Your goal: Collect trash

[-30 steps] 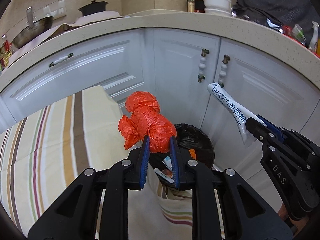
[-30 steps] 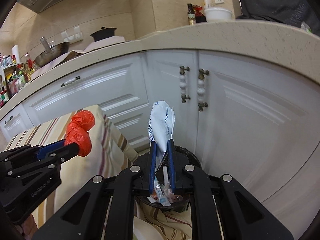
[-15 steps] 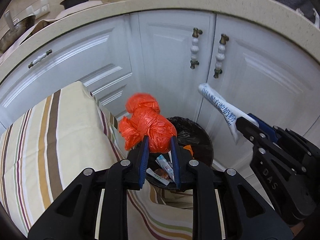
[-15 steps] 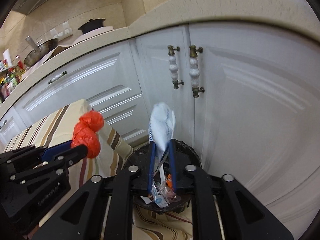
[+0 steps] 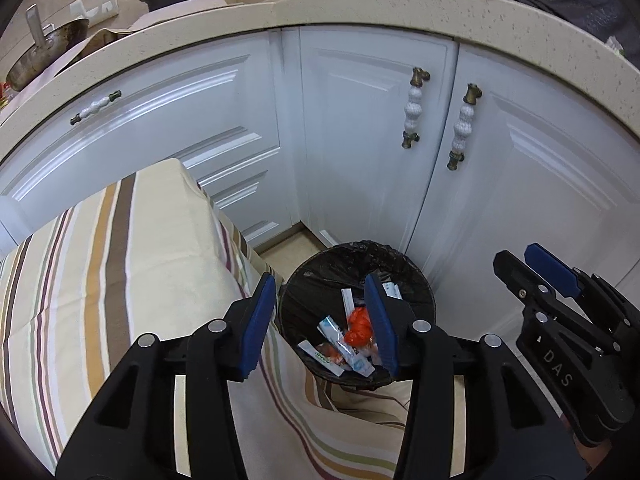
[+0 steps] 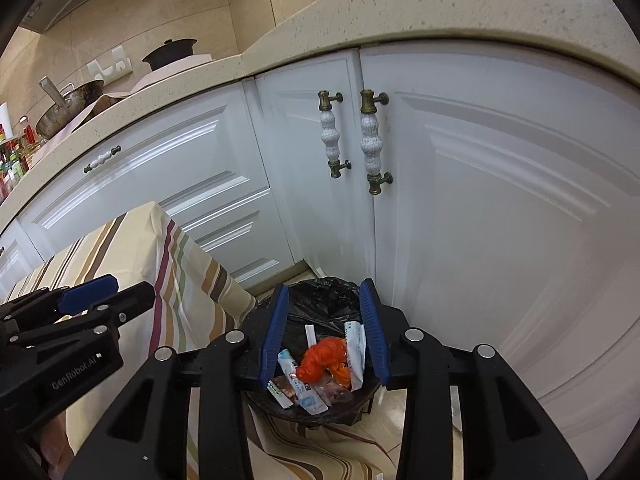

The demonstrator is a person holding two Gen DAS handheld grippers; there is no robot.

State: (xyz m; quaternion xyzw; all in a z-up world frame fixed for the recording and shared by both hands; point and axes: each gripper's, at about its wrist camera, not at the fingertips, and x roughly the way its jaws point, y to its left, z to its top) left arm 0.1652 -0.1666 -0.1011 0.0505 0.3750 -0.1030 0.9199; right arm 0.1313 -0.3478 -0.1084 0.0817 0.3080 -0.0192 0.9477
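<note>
A round bin (image 5: 420,280) (image 6: 256,320) lined with a black bag stands on the floor by the white cabinets. Inside lie the crumpled orange plastic bag (image 5: 357,326) (image 6: 320,358), the white printed wrapper (image 6: 355,350) and several small white packets (image 5: 340,344). My left gripper (image 5: 320,312) (image 6: 116,290) hangs above the bin, its jaws opening with nothing between the blue pads. My right gripper (image 6: 324,330) (image 5: 528,258) is beside it over the bin, jaws also opening and empty.
A table with a striped cream cloth (image 5: 112,264) (image 6: 160,256) sits left of the bin, its cloth draping near the rim. White cabinet doors with ceramic handles (image 5: 412,108) (image 6: 370,140) stand close behind. A speckled countertop (image 5: 360,4) holds a wok and a pot.
Both grippers sank toward the bin and their jaws spread. The orange bag left the left gripper and the white wrapper left the right one; both now lie in the bin.
</note>
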